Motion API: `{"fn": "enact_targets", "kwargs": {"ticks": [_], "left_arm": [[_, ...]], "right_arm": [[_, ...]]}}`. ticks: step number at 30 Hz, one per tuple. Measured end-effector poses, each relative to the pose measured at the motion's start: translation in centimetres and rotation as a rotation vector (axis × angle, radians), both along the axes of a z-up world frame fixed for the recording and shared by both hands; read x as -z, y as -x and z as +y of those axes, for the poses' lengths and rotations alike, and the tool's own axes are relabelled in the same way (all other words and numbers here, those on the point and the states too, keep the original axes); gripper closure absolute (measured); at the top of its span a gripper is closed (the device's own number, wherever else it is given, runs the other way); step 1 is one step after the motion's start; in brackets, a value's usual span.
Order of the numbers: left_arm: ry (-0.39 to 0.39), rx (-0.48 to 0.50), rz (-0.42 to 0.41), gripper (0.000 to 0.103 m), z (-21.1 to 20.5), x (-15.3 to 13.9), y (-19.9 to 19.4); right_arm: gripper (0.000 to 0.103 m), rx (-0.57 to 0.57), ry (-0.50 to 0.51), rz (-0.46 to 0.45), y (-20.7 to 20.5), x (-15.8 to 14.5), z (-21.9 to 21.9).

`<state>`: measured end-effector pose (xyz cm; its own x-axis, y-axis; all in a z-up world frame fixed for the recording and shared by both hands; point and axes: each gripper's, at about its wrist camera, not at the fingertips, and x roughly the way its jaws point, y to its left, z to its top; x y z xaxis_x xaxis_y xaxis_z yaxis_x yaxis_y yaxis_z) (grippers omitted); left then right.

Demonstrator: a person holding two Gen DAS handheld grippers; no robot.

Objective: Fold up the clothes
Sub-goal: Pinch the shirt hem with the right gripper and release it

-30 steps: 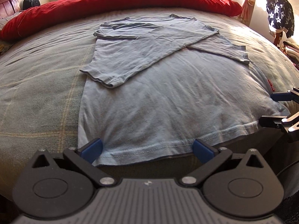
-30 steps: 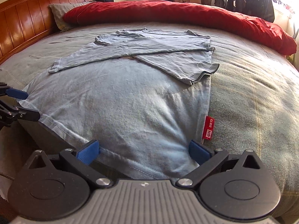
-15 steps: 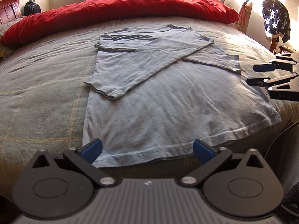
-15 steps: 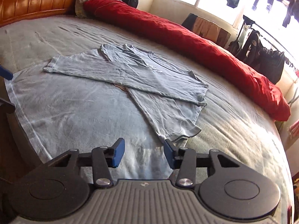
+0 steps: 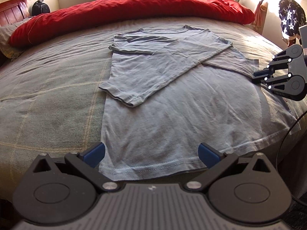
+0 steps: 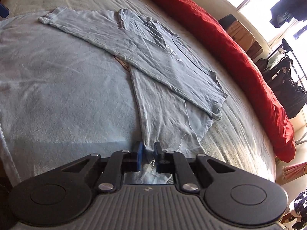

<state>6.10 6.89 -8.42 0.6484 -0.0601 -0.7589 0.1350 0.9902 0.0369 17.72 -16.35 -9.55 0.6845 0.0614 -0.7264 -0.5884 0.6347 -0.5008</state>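
Two grippers: both at a pale blue long-sleeved shirt (image 5: 172, 103) spread flat on a grey-green bedspread (image 5: 48, 95).
Shirt: collar toward the upper centre of the left view, hem at the lower edge, long axis running away from the camera; both sleeves are laid crosswise over the chest.
Left gripper (image 5: 151, 154): released, jaws spread wide, straddling the hem at the bottom of its frame.
Right gripper (image 6: 147, 154): clenched on the cuff of one sleeve (image 6: 163, 115) at the bottom centre of its own view; in the left view it sits at the right edge, mid-height.
Key relation: the held sleeve runs up and away from the right gripper toward the collar, passing under the other sleeve (image 6: 124, 46), which crosses it from upper left to right centre. The right hand is clearly the nearer one.
In the way: the upper sleeve, likely to drag if the lower one is pulled.
Around: a red duvet (image 5: 124, 13) bunched along the far side, a wooden headboard (image 5: 11, 12) upper left, dark clothes hanging at the window (image 6: 287, 5).
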Motion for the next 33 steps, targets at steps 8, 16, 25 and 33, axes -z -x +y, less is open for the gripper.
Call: {"fn": "enact_targets", "kwargs": {"ticks": [8,16,25,33], "left_arm": [[0.017,-0.005,-0.004,0.001,0.3,0.0,-0.1],[0.023,-0.008,-0.004,0.001,0.5,-0.2,-0.2],[0.046,-0.013,-0.036,0.001,1.0,-1.5,-0.9],[0.073,-0.023,-0.07,0.001,1.7,-2.5,-1.7]], "right_arm": [[0.099,0.0,-0.135,0.069,0.6,-3.7,-0.9],[0.088,0.05,-0.114,0.145,0.0,-2.1,-1.7],[0.084,-0.083,-0.181,0.083,-1.7,-4.7,2.7],[0.084,-0.114,-0.176,0.135,-7.4,-1.6,6.0]]}}
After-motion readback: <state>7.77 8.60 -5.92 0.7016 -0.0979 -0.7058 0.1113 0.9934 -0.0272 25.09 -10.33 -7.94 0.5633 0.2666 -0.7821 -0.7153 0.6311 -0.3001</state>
